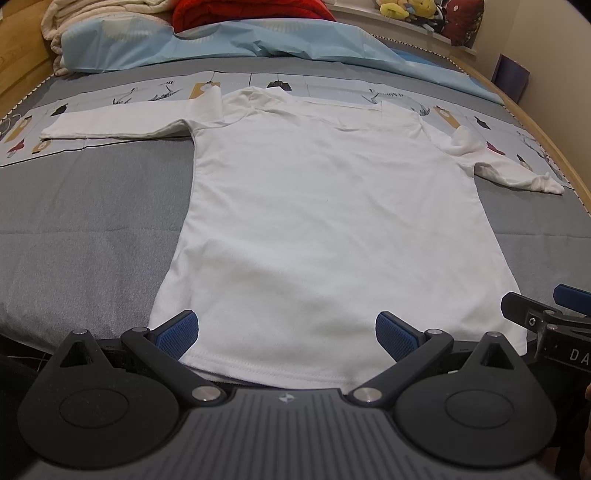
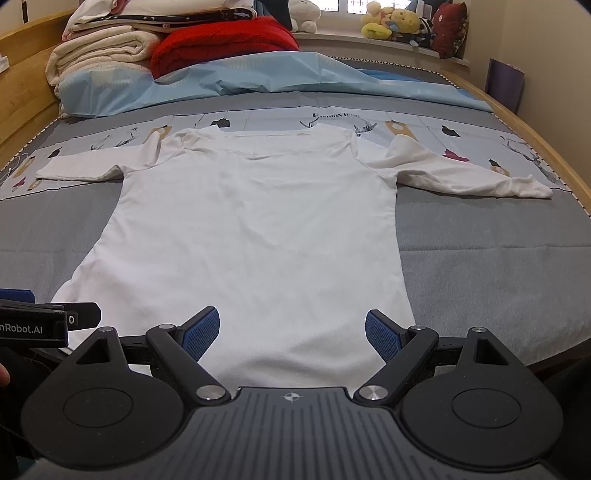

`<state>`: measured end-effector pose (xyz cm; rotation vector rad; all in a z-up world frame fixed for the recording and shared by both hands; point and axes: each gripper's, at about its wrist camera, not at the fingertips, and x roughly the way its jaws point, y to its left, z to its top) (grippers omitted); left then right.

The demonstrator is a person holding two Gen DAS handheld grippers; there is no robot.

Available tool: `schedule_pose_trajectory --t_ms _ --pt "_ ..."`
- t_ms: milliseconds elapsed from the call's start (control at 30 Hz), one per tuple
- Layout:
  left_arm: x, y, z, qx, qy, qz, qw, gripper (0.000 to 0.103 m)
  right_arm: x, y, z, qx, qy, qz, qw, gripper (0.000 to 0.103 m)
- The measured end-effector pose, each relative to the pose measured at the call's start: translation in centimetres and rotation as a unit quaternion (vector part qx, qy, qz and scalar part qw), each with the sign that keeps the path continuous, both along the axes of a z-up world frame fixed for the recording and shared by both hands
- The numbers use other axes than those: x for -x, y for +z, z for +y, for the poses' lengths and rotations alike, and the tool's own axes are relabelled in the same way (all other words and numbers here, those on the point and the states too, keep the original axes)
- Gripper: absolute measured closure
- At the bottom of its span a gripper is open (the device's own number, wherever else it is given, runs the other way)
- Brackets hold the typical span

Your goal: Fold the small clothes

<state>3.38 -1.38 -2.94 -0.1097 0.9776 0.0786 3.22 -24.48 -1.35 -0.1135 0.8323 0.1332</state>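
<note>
Far ahead of the jaws, a crumpled light-blue sheet [image 2: 258, 79] lies across the grey bed [image 2: 498, 236], just beyond a printed band of cartoon figures [image 2: 406, 125]. Behind it, ahead-left, folded cream blankets [image 2: 99, 50] touch a red knitted blanket [image 2: 221, 40]. Soft yellow toys [image 2: 391, 22] sit ahead-right on the windowsill.
</note>
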Motion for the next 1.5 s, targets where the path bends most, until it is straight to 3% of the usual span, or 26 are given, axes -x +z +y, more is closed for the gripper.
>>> schedule_pose_trajectory --t_ms 300,400,500,533,667,733,800,867,933,1000,1100,1167,1200,1233,1267,1333,1367,1433,1500 --pt "-0.1 0.2 0.2 -0.008 0.002 -0.007 0.9999 0.001 -0.1 -0.1 -0.1 -0.004 -0.005 0.006 1.0 0.016" --pt "-0.1 1.3 2.0 -0.02 0.034 -0.037 0.9986 0.001 -0.4 0.1 -0.4 -0.008 -0.01 0.008 1.0 0.016" --pt "-0.6 1.9 5.4 0.0 0.06 -0.044 0.9972 0.001 -1.4 1.3 -2.3 -0.025 -0.036 -0.008 0.999 0.017" --pt "-0.9 2.1 6.3 0.001 0.057 -0.044 0.9974 0.004 -1.9 1.9 -3.2 -0.031 -0.042 -0.011 0.999 0.017" --pt "-3.2 3.0 9.9 -0.01 0.034 -0.048 0.9982 0.036 -4.8 4.0 -6.5 -0.03 -0.041 -0.042 0.998 0.016" --pt "-4.2 2.3 12.0 0.021 0.046 -0.033 0.9981 0.042 -6.8 4.0 -7.9 -0.01 -0.02 -0.043 0.999 0.015" --pt "-5.1 0.7 13.5 0.074 0.075 0.003 0.9944 0.046 -8.4 2.9 -9.4 0.001 -0.012 -0.022 1.0 0.015" --pt "-5.9 -0.9 13.9 0.1 0.098 0.038 0.9894 0.046 -9.8 0.8 -11.0 0.004 -0.044 0.022 0.999 0.017" --pt "-6.4 -2.3 13.9 0.101 0.106 0.07 0.9867 0.046 -10.7 -1.1 -12.2 -0.032 -0.077 0.077 0.994 0.026" --pt "-6.8 -3.5 13.9 0.1 0.114 0.096 0.9838 0.046 -11.2 -2.8 -12.6 -0.055 -0.091 0.114 0.988 0.028" --pt "-6.6 -5.0 14.4 0.107 0.138 0.121 0.9771 0.048 -11.6 -4.9 -12.1 -0.034 -0.098 0.148 0.984 0.029" --pt "-6.4 -5.6 14.7 0.111 0.148 0.136 0.9734 0.057 -11.6 -5.8 -11.6 -0.022 -0.099 0.167 0.981 0.037" --pt "-6.3 -5.9 14.6 0.11 0.148 0.141 0.9727 0.06 -11.7 -6.2 -11.7 -0.021 -0.099 0.176 0.979 0.048" --pt "-6.2 -6.0 14.4 0.11 0.146 0.144 0.9725 0.07 -11.8 -6.5 -11.7 -0.021 -0.098 0.185 0.978 0.058" --pt "-6.2 -6.1 14.1 0.111 0.141 0.146 0.9728 0.081 -11.8 -6.7 -11.6 -0.02 -0.096 0.194 0.976 0.061" --pt "-6.1 -6.3 13.5 0.108 0.132 0.148 0.9742 0.09 -11.6 -7.0 -11.5 -0.017 -0.091 0.198 0.976 0.069" --pt "-6.0 -6.4 13.1 0.105 0.127 0.148 0.9751 0.092 -11.6 -6.9 -11.3 -0.018 -0.086 0.199 0.976 0.073" --pt "-5.9 -6.4 12.6 0.102 0.123 0.147 0.9762 0.095 -11.5 -6.9 -11.3 -0.018 -0.085 0.198 0.976 0.091" --pt "-5.6 -6.2 12.3 0.104 0.118 0.145 0.9768 0.096 -11.6 -6.8 -11.7 -0.018 -0.093 0.194 0.976 0.099"
